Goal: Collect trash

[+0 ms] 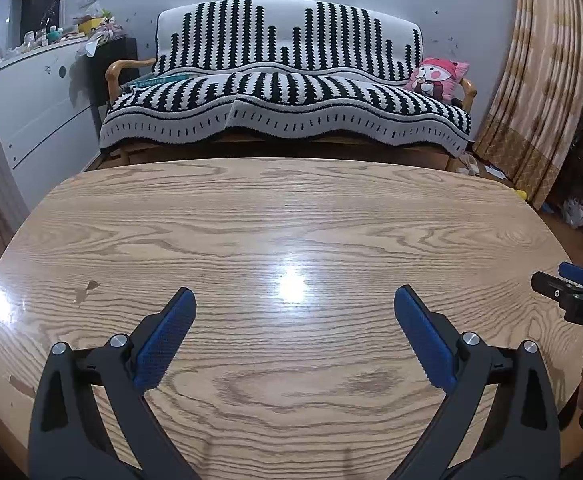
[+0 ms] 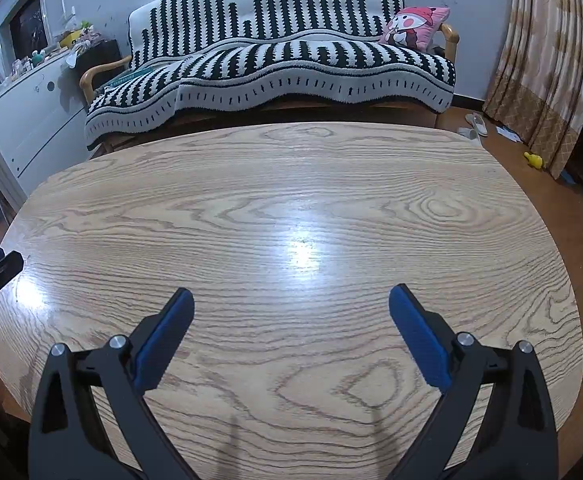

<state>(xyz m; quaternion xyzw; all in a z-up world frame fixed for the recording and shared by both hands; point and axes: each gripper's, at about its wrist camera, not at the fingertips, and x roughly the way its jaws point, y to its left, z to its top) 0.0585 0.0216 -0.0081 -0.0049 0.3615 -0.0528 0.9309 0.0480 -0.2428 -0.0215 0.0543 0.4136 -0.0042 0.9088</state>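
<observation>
Left wrist view: my left gripper hovers over the wooden table, fingers spread, gripping nothing. Right wrist view: my right gripper likewise spread; I see no trash.

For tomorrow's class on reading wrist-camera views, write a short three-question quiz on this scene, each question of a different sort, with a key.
1. True or false: the left gripper holds a piece of trash.
2. Multiple choice: what lies on the right end of the sofa? A) a book B) a pink cushion C) a cup
3. Fill in: both grippers are over a wooden ____.

Key:
1. False; its fingers are spread with nothing between them, as on the right gripper.
2. B, the pink cushion.
3. Table; no trash shows on it in either view.
</observation>
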